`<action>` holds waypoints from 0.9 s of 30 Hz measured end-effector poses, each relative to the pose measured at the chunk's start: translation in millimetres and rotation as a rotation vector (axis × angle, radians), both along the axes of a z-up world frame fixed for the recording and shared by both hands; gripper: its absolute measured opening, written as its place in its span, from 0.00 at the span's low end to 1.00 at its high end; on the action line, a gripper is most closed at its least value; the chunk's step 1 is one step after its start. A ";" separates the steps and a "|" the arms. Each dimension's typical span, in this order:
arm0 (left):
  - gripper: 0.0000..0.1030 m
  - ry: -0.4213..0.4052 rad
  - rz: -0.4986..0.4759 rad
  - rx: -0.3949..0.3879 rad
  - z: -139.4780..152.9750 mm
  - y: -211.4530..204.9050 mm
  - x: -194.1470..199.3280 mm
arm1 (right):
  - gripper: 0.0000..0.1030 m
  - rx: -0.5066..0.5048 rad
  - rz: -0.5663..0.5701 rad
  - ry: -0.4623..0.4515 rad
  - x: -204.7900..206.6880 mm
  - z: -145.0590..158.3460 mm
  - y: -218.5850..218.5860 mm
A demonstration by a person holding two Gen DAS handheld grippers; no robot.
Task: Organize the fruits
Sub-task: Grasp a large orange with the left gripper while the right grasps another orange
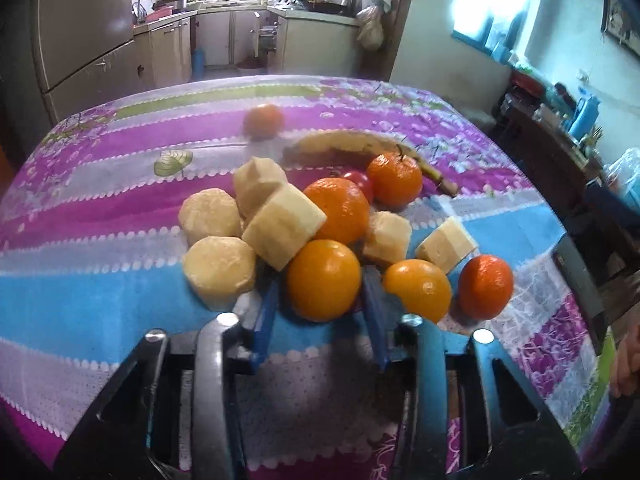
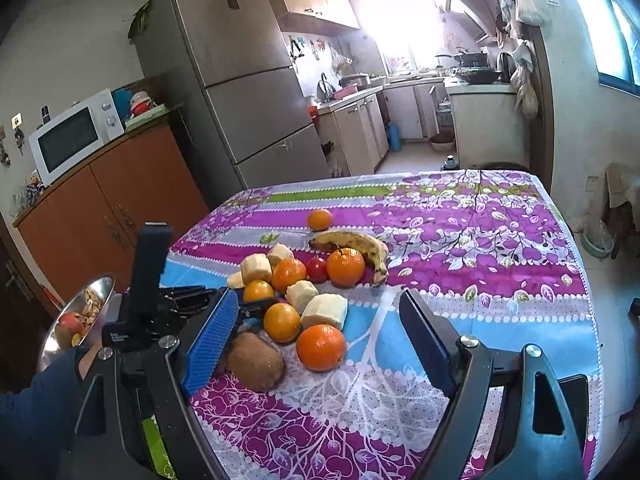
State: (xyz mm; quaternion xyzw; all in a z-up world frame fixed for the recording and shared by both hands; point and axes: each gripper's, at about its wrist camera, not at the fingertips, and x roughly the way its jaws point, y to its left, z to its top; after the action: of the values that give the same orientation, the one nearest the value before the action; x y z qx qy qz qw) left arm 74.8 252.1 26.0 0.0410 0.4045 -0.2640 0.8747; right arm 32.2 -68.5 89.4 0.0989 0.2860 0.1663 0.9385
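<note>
A pile of fruit lies on the flowered tablecloth [image 1: 100, 216]: several oranges, pale peeled chunks [image 1: 218, 268], a cherry tomato [image 1: 360, 182] and a banana [image 1: 360, 146]. My left gripper [image 1: 322, 276] is open, its blue fingers close on either side of the nearest orange [image 1: 323, 280], which rests on the cloth. In the right wrist view that gripper [image 2: 248, 306] reaches in from the left to the same orange [image 2: 258, 291]. My right gripper [image 2: 319, 297] stands wide open above the near fruit, holding nothing. A brown kiwi [image 2: 256, 366] lies beside its left finger [image 2: 208, 340].
One orange [image 2: 320, 218] sits alone beyond the banana [image 2: 352, 242]. A metal bowl [image 2: 76, 328] holding an apple and peels hangs off the table's left side. A fridge [image 2: 240, 92], microwave [image 2: 72, 136] and cabinet stand behind. A hand [image 1: 626, 364] shows at the right edge.
</note>
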 end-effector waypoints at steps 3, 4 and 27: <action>0.37 -0.012 0.019 -0.014 6.8 6.8 -9.4 | 0.76 -0.022 0.002 0.011 1.7 -1.7 -1.4; 0.37 -0.017 0.028 -0.024 10.9 11.1 -13.2 | 0.74 -0.027 0.005 0.019 2.9 -3.1 -1.8; 0.37 -0.031 0.059 -0.102 15.2 32.6 -29.9 | 0.44 -0.128 0.083 0.236 50.6 -71.9 36.4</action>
State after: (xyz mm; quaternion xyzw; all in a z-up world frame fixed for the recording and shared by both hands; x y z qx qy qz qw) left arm 45.0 284.7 41.2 -0.0115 0.3780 -0.2577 0.8891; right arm 82.8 -32.1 17.5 0.0455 0.4083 0.1736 0.8950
